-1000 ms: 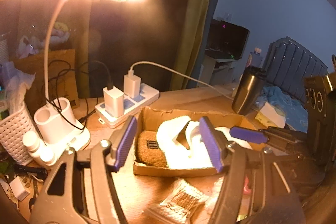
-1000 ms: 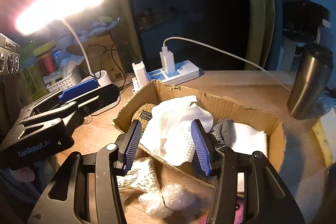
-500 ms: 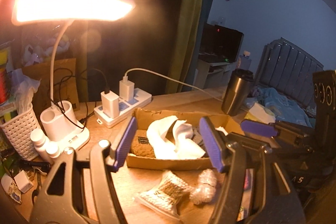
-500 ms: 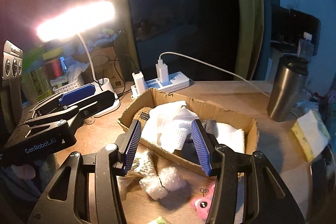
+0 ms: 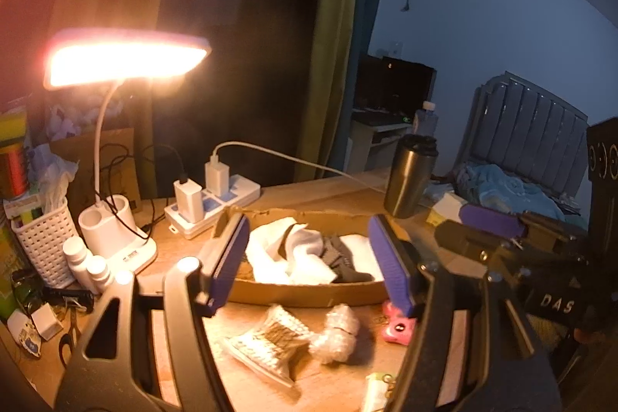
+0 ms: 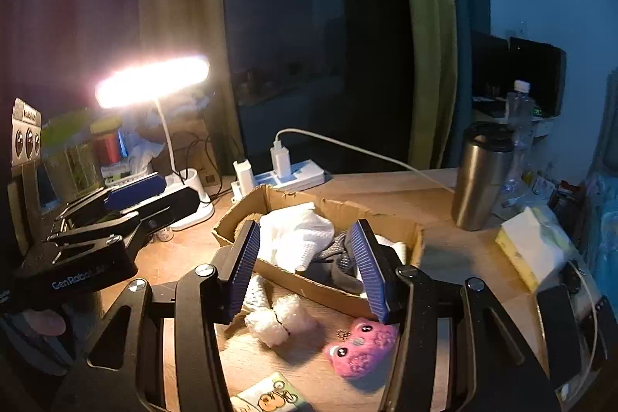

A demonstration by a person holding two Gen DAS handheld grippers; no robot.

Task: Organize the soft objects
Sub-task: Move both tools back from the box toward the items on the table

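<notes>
A low cardboard box (image 5: 309, 290) (image 6: 320, 286) on the wooden desk holds a crumpled white cloth (image 5: 293, 253) (image 6: 297, 234) and a dark grey sock (image 5: 343, 261) (image 6: 336, 265). In front of it lie a white knitted packet (image 5: 274, 338), a bubble-wrap bundle (image 5: 336, 327) (image 6: 278, 319) and a pink plush toy (image 6: 361, 346) (image 5: 398, 325). My left gripper (image 5: 309, 221) hovers before the box, its jaws opening with nothing between them. My right gripper (image 6: 306, 224) hangs open and bare beside it, to the right.
A lit desk lamp (image 5: 123, 60) stands at the left behind a power strip (image 5: 216, 195) with chargers and cables. A white basket (image 5: 42, 238) and small bottles (image 5: 85, 257) crowd the left edge. A steel tumbler (image 6: 483, 176) and a tissue pack (image 6: 529, 253) sit to the right.
Both grippers have drawn back and up from the box, which now looks smaller. The desk in front, with the pink toy, has come into view. The left jaws stand slightly wider.
</notes>
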